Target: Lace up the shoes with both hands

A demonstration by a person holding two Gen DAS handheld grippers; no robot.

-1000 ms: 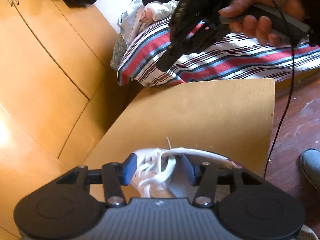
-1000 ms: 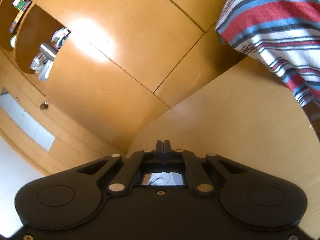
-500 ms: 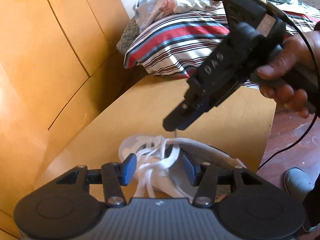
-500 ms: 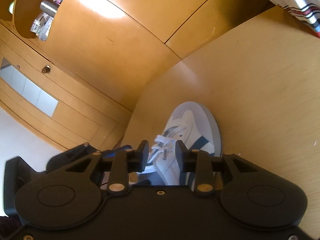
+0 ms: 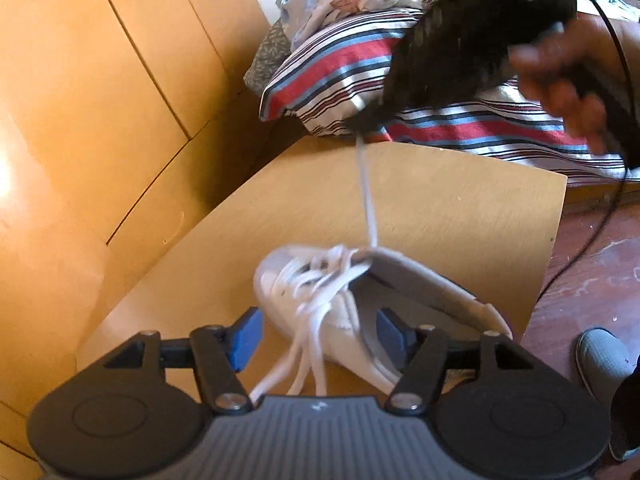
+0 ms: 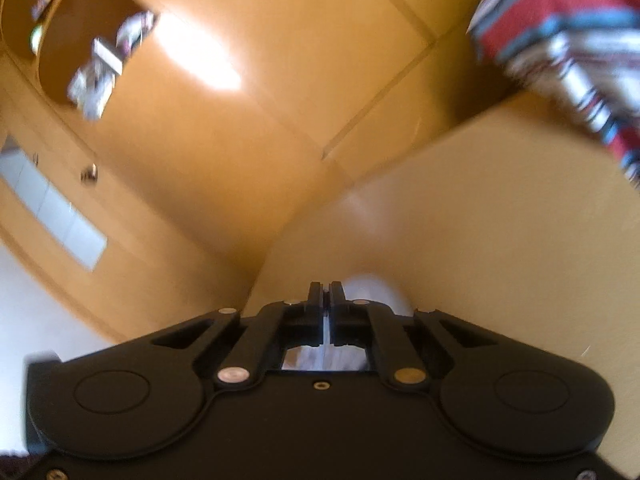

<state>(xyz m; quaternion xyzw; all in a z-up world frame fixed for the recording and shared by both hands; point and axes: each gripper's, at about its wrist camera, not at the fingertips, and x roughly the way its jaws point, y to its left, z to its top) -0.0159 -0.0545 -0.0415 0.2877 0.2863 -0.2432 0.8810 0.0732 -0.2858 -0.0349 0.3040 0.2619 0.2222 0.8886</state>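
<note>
1. A white shoe [image 5: 320,300] lies on its side on a light wooden table [image 5: 460,208], toe toward the wooden cabinets [image 5: 120,80] and sole toward the table's right edge.
2. The left gripper [image 5: 316,334] sits low over the shoe, its blue pads [image 5: 244,338] on either side of the shoe's laced front without pressing on it. Its jaws are wide apart and opening; loose loops of lace and part of the shoe lie between them.
3. The right gripper [image 5: 360,124], held in the person's right hand [image 5: 568,80], is raised above the far part of the table, in front of a striped blanket [image 5: 340,72].
4. Its jaws are pressed together on one end of the white lace [image 5: 368,200], which runs straight and taut from the fingertips down to the top eyelets of the shoe.
5. In the right wrist view the two fingers meet with only a sliver between them; a pale strip there is probably the lace, though blur makes it hard to confirm.
6. A grey slipper [image 5: 600,360] rests on the reddish floor [image 5: 592,280] right of the table.
</note>
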